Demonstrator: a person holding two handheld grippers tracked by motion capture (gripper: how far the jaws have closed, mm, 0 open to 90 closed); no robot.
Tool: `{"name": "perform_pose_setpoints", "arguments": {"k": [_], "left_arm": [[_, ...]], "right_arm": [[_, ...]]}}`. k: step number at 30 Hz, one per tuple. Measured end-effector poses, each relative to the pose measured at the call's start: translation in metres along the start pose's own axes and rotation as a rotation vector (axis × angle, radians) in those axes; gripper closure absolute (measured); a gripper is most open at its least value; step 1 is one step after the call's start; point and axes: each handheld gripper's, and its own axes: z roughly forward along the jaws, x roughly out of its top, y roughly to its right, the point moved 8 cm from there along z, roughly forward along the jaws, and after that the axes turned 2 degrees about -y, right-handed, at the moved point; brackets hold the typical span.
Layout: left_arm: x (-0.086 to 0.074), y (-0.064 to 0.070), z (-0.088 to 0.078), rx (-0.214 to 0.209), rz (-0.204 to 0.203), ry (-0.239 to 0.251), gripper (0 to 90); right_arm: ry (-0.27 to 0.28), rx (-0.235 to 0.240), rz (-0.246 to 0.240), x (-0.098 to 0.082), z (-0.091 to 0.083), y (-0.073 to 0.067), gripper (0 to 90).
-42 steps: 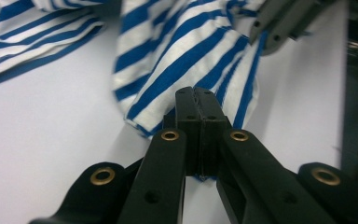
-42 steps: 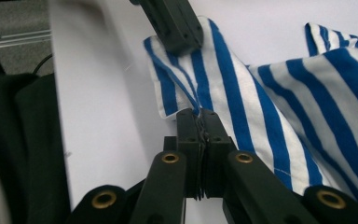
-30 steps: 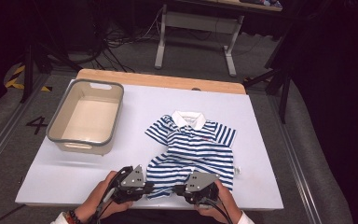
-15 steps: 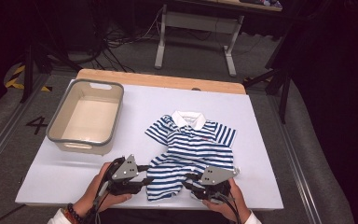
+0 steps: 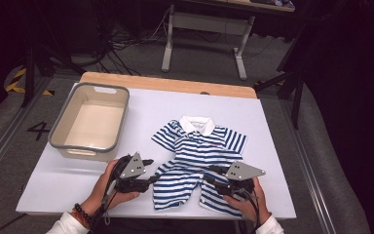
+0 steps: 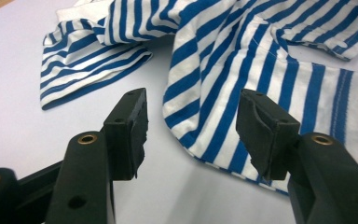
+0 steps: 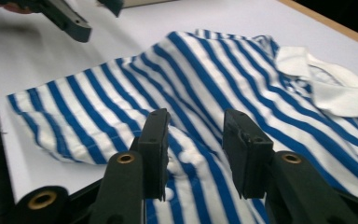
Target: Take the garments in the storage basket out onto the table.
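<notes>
While spread front-up near the table's (image 5: pixel 272 122) six-o'clock edge, with white collar toward twelve o'clock and hem toward the person, striped polo shirt (image 5: pixel 195 156) lies mostly flat, rumpled only along the lower edge. Left gripper (image 5: pixel 148 170) sits at about eight o'clock of the shirt, jaws parted and straddling the left side hem, cloth edge between them but not pinched; probably lined up to take that edge for a fold. Right gripper (image 5: pixel 213 176) rests at about five o'clock, over the lower right hem, jaws also apart with a small raised pucker of fabric (image 7: pixel 182 154) between them, nothing clamped yet. Mirrored placement at both lower corners suggests a two-handed lift of the hem. Grey-rimmed bin (image 5: pixel 90 122) stands empty at ten o'clock, well apart, likely the shirt's destination.
</notes>
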Motion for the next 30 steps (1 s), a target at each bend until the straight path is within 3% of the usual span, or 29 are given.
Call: {"name": "perform_pose_setpoints", "arguments": {"k": [7,9,12,16,21,30], "left_arm": [[0.001,-0.008,0.011,0.040,-0.004,-0.004,37.7],[0.001,-0.009,0.012,0.034,-0.010,0.000,36.0],[0.001,-0.009,0.011,0.049,0.005,0.005,33.4],[0.002,-0.012,0.007,0.052,-0.010,0.037,29.6],[0.000,-0.014,0.007,0.058,-0.004,0.052,24.7],[-0.008,-0.011,0.006,0.059,0.003,0.032,21.6]], "right_arm": [[0.033,-0.068,0.054,-0.005,-0.010,0.028,54.1],[0.036,-0.091,0.066,-0.008,-0.012,0.034,52.5],[0.031,-0.121,0.074,-0.014,-0.014,0.042,49.0],[0.016,-0.144,0.074,-0.021,-0.014,0.047,46.7],[0.044,-0.149,0.088,-0.021,-0.017,0.052,44.0],[0.052,-0.163,0.088,-0.019,-0.016,0.052,40.3]]}}
